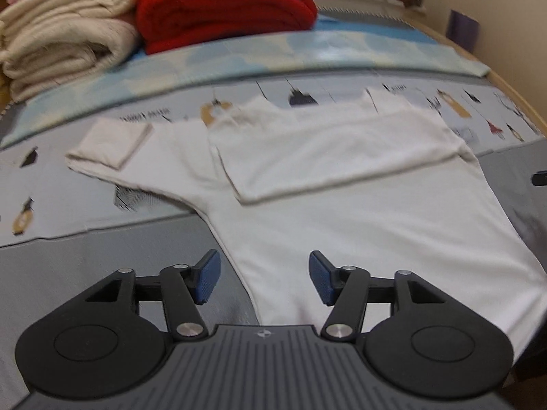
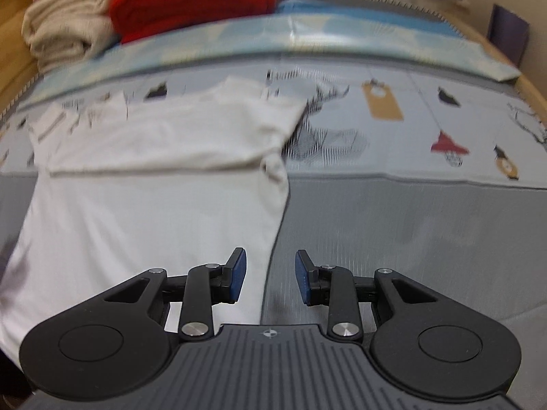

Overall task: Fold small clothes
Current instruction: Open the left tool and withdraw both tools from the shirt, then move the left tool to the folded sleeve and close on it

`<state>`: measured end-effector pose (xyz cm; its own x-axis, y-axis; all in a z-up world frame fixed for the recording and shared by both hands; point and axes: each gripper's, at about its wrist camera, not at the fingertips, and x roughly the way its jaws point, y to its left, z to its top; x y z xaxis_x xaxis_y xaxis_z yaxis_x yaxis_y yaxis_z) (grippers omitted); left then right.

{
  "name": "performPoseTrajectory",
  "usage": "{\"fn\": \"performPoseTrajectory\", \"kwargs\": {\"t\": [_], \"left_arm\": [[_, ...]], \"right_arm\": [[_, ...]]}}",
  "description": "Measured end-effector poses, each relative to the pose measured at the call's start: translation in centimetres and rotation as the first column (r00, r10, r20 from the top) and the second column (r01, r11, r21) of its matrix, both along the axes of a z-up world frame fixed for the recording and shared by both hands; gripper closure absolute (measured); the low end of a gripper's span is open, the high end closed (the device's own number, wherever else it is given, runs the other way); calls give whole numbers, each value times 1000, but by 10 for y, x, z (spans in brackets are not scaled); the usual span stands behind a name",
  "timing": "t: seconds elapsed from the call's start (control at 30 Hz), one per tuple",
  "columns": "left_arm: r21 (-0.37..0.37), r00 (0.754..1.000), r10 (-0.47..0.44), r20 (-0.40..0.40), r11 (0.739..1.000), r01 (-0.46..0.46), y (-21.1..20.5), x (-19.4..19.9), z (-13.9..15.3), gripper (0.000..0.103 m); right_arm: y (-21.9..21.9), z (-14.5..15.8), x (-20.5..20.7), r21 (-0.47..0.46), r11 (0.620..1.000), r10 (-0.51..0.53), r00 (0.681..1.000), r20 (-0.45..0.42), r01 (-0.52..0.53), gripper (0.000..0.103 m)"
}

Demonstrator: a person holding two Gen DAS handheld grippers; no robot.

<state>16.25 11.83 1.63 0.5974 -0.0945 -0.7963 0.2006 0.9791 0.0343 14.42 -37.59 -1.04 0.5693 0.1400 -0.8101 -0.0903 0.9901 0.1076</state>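
Observation:
A small white long-sleeved shirt [image 1: 359,218] lies flat on the bed. Its right sleeve [image 1: 328,150] is folded across the chest. Its left sleeve [image 1: 112,143] stretches out to the left with the cuff turned back. My left gripper [image 1: 265,278] is open and empty above the shirt's lower left edge. In the right wrist view the shirt [image 2: 147,212] fills the left half. My right gripper [image 2: 270,273] is open and empty, straddling the shirt's lower right edge.
A grey bedcover [image 2: 410,239] and a printed sheet [image 2: 393,119] lie under the shirt. A folded red blanket [image 1: 222,7] and cream blankets [image 1: 65,34] are stacked at the far left. A light blue pillow [image 1: 273,54] lies behind the shirt.

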Motion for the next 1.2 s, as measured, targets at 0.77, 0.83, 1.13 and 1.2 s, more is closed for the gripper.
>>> {"fn": "performPoseTrajectory", "kwargs": {"t": [0.77, 0.83, 1.13, 1.2], "left_arm": [[92, 988, 88, 125, 991, -100, -5, 55, 13, 32], [86, 985, 108, 138, 989, -120, -4, 61, 15, 32], [73, 963, 196, 185, 974, -212, -2, 77, 24, 31], [75, 962, 196, 191, 974, -213, -3, 78, 24, 29]], "right_arm": [[39, 64, 29, 129, 992, -43, 939, 340, -1, 70], [45, 74, 32, 133, 991, -33, 935, 353, -16, 70], [86, 131, 72, 196, 978, -13, 912, 410, -75, 68], [97, 129, 77, 171, 981, 12, 897, 441, -97, 65]]}}
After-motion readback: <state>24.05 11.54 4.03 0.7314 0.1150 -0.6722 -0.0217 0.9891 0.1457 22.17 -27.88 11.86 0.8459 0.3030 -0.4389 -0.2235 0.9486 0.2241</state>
